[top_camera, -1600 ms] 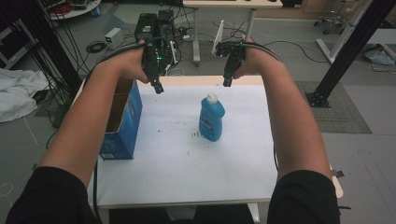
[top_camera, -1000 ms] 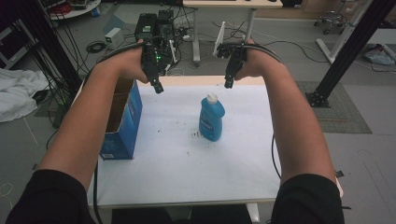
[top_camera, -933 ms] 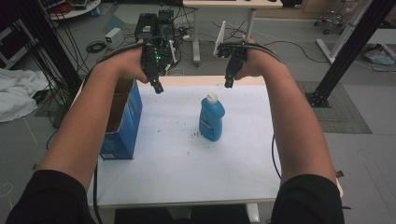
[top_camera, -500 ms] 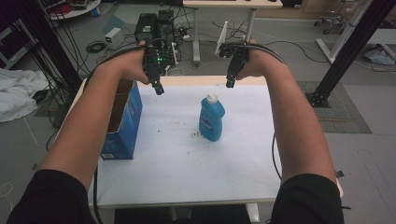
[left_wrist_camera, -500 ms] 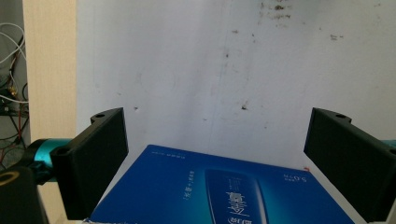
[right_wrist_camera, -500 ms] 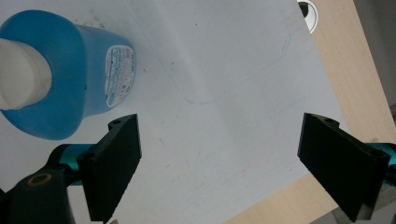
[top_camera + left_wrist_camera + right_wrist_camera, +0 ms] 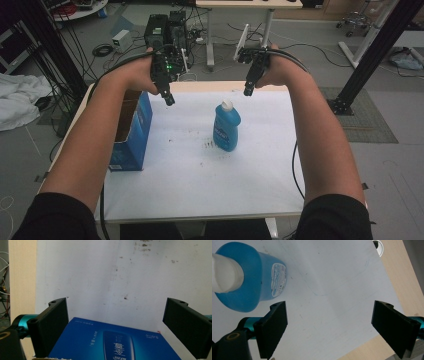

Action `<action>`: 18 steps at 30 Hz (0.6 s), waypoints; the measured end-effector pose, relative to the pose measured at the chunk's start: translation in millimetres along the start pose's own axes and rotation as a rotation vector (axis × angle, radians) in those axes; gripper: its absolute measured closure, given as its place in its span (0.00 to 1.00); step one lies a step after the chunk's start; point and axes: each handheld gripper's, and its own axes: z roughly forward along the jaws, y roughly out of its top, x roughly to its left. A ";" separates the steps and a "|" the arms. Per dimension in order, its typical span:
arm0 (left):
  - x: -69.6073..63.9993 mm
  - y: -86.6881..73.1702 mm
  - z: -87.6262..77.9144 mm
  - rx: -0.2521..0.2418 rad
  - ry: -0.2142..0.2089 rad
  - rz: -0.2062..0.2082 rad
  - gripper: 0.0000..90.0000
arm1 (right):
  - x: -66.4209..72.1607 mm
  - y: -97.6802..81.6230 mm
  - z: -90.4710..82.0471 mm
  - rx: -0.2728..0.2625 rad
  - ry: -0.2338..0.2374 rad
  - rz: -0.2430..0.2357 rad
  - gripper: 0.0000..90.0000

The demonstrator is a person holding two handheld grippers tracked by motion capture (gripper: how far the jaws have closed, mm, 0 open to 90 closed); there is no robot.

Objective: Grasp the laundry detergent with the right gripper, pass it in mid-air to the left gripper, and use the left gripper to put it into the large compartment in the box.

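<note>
Translucent blue plastic bottle with white cap [image 7: 226,125] upright near middle of white-covered table [image 7: 200,185], untouched. Right gripper [image 7: 248,88] held above far table edge, beyond bottle and to its right, jaws spread wide, nothing between; bottle at upper left in right gripper view [image 7: 247,277]. Left gripper [image 7: 169,97] above open blue cardboard box [image 7: 131,131] at table's left side, jaws likewise spread, empty; box top below them [image 7: 112,342].

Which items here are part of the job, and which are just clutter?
In the job: blue bottle, upright mid-table; open blue box at the table's left edge; left gripper and right gripper, both open, holding nothing.

Lying about: white cloth on the floor, computer tower, white desk behind.
</note>
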 end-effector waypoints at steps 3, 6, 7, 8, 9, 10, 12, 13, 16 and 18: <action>-3.0 -0.8 0.4 0.009 -0.001 0.003 0.07 | 0.9 -5.4 -1.5 -0.006 -0.001 -0.001 0.14; -9.5 -3.9 -1.9 0.015 -0.001 0.003 0.07 | 1.4 -10.1 -2.9 -0.014 -0.005 0.005 0.14; -9.5 -3.9 -1.9 0.015 -0.001 0.003 0.07 | 1.4 -10.1 -2.9 -0.014 -0.005 0.005 0.14; -14.1 -6.6 -4.4 0.015 0.002 0.003 0.07 | 2.2 -13.0 -4.0 -0.027 0.001 0.006 0.14; -14.1 -6.6 -4.4 0.015 0.002 0.003 0.07 | 3.3 -14.4 -4.6 -0.028 0.001 0.015 0.14; -16.5 -7.5 -5.5 0.022 0.007 0.004 0.07 | 3.5 -16.2 -4.8 -0.030 -0.001 0.022 0.14; -25.0 -9.1 -6.8 0.038 0.021 0.003 0.07 | 3.4 -17.9 -5.0 -0.035 0.000 0.028 0.14; -28.3 -9.6 -6.9 0.039 0.020 0.001 0.07 | 4.7 -22.1 -5.9 -0.046 -0.009 0.055 0.14; -38.0 -11.5 -8.0 0.034 0.020 0.015 0.07 | 6.3 -30.1 -4.7 -0.071 -0.002 0.070 0.14; -43.7 -13.3 -8.1 0.030 0.020 0.016 0.07 | 7.8 -35.6 -2.6 -0.080 0.002 0.066 0.14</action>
